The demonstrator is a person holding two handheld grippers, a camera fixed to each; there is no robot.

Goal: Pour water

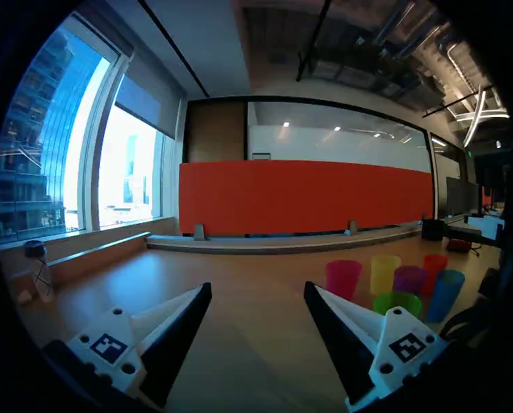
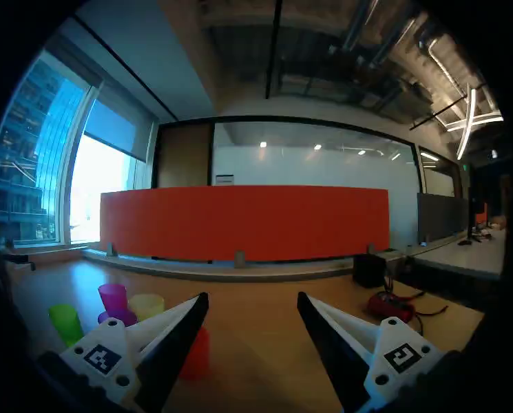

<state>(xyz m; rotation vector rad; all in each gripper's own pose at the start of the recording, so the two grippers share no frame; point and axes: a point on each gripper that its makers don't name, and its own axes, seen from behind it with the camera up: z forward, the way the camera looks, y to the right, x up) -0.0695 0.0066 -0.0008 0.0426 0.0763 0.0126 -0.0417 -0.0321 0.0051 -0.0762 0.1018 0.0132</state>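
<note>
Plastic cups (image 1: pixel 396 303), thin, light, slightly slick by look; likely to tip or squash, so grip mid-wall, gently. Cluster on wooden desk (image 1: pixel 187 268), right of left gripper (image 1: pixel 256 289), fingers spread, nothing between. Six: pink (image 1: pixel 343 277), yellow (image 1: pixel 385 273), green, purple (image 1: pixel 410 279), red (image 1: pixel 434 267), blue (image 1: pixel 445 294). Right gripper (image 2: pixel 252 297) also agape, empty; cups to its left.

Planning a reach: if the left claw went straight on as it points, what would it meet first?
Nothing close: the left claw faces bare wooden table, then the orange divider panel at its far edge. The coloured cups stand off right; depth unclear.
</note>
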